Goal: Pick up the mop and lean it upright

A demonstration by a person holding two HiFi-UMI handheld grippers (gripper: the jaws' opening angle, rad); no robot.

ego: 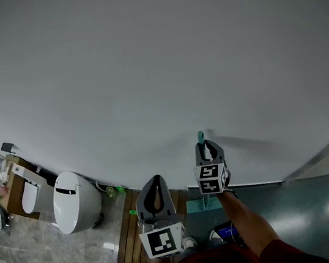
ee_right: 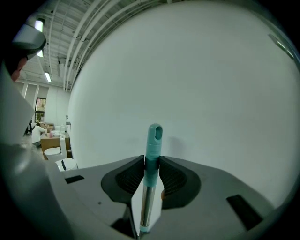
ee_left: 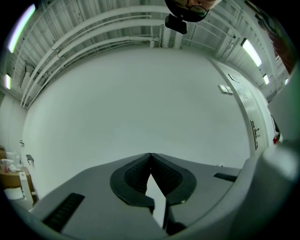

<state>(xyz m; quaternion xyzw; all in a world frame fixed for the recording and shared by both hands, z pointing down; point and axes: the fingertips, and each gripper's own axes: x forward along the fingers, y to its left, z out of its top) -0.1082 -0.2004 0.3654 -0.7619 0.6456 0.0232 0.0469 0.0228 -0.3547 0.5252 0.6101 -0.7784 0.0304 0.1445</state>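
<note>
Right hand-held gripper [ee_right: 151,161] pinches the mop [ee_right: 154,136] at its teal plastic end sleeve. The pole stands upright, close to the plain white wall [ego: 142,69]. Left hand-held gripper [ee_left: 150,157] is pressed together with nothing in it, ribbed dark pads. Shaft below the sleeve is shiny round metal, likely slick. Pole looks stiff, probably light, bottom-heavy. Best hold is the matte teal sleeve, under the oval hang hole.

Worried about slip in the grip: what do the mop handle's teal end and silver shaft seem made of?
The teal end: probably plastic, matte and evenly coloured, with a moulded hanging hole. The silver shaft: likely metal, smooth with a bright streaky sheen; a coating can't be ruled out.
</note>
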